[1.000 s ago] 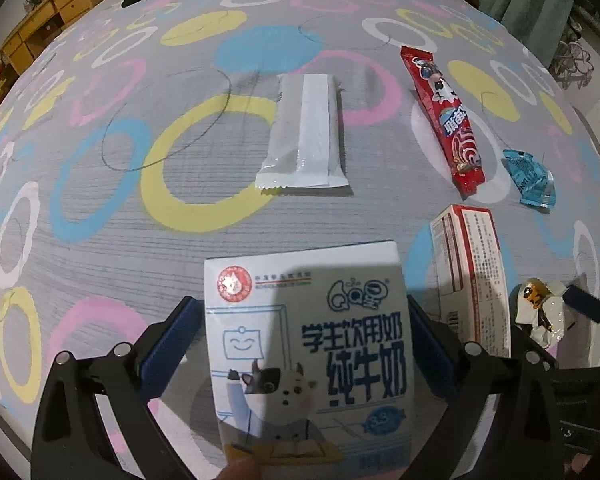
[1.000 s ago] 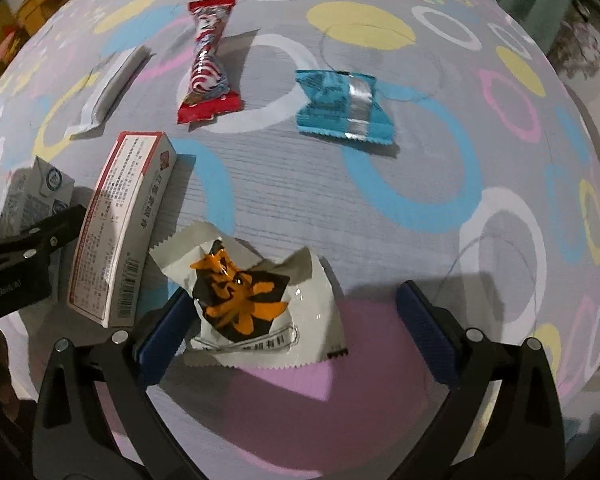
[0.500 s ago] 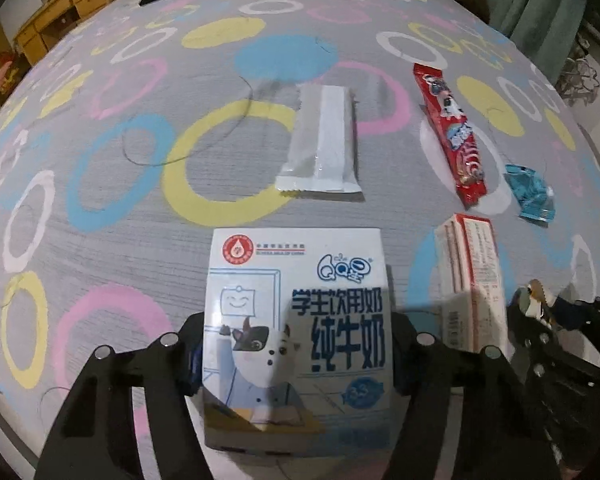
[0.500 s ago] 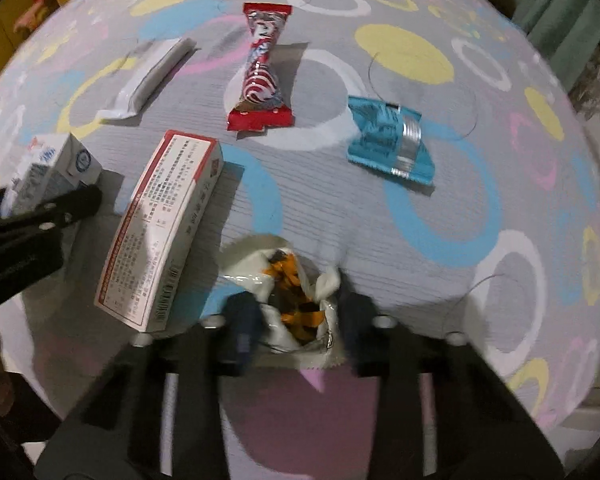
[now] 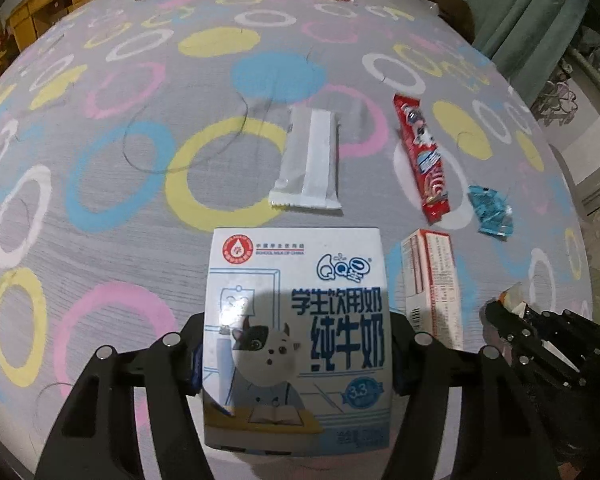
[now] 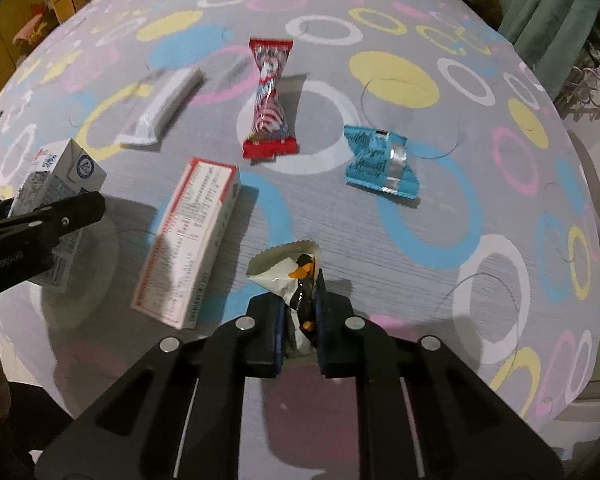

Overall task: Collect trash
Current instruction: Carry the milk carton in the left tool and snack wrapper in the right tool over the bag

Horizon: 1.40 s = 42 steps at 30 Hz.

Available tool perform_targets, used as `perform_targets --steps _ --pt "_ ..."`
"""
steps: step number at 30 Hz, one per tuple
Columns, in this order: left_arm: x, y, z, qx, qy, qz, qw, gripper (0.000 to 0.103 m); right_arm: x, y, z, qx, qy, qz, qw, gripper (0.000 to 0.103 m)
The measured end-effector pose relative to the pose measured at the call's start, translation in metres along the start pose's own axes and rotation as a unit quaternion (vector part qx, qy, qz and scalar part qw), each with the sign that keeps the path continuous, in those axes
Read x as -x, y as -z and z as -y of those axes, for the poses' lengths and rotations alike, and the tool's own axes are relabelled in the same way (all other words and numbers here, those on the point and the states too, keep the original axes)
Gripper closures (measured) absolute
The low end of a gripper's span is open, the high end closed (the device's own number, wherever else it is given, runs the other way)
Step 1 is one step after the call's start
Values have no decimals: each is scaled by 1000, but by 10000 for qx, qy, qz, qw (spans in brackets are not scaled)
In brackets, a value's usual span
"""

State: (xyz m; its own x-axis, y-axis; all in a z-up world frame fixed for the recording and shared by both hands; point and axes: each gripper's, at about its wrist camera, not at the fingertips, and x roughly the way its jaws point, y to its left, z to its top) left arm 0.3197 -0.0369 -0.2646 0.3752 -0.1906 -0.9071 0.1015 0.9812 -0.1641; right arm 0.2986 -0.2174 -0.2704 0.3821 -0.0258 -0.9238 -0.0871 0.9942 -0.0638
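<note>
**Left wrist, right wrist: two grips that could each let go**

Left wrist view: the left gripper point(image 5: 296, 354) is clamped on the milk carton point(image 5: 298, 336), its pads pressing the carton's two side walls low down, near the base. The carton's printed face fills the lower middle of the frame. Since the hold sits low on a tall box, the top could swing or the carton could pivot out between the pads if the hand moves sharply; squeezing harder might crush the walls (and push out any leftover milk, if there is any). Beyond it on the patterned bedspread point(image 5: 100, 200) lie the silver wrapper point(image 5: 308, 164), the red wrapper point(image 5: 422, 158), the blue wrapper point(image 5: 490, 210) and, just right of the carton, the red-and-white box point(image 5: 430, 284).

Right wrist view: the right gripper point(image 6: 298, 320) is pinched shut on the white and orange wrapper point(image 6: 288, 274), which is crumpled and stands up out of the pads. Thin, slick film held by a fold can slide free, or tear at its serrated edge. The two tools work close together, with the box between them, so a careless swing could knock the box or make the grippers collide.

No bin is visible in either view, so the route to the drop-off point cannot be judged.
</note>
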Motion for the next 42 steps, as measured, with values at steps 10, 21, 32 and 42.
perform_targets --steps 10,21,32,42 --pt "52 12 19 -620 -509 932 9924 41 47 28 2 -250 -119 405 9988 91" --pt "95 42 33 -1099 -476 1377 9832 41 97 66 1 -432 -166 790 9958 92" --pt "159 69 51 -1333 -715 2052 9670 41 158 95 -3 -565 -268 1191 9909 92" --pt "226 103 58 -1334 -707 2399 9590 41 223 132 -14 -375 -334 1521 9871 92"
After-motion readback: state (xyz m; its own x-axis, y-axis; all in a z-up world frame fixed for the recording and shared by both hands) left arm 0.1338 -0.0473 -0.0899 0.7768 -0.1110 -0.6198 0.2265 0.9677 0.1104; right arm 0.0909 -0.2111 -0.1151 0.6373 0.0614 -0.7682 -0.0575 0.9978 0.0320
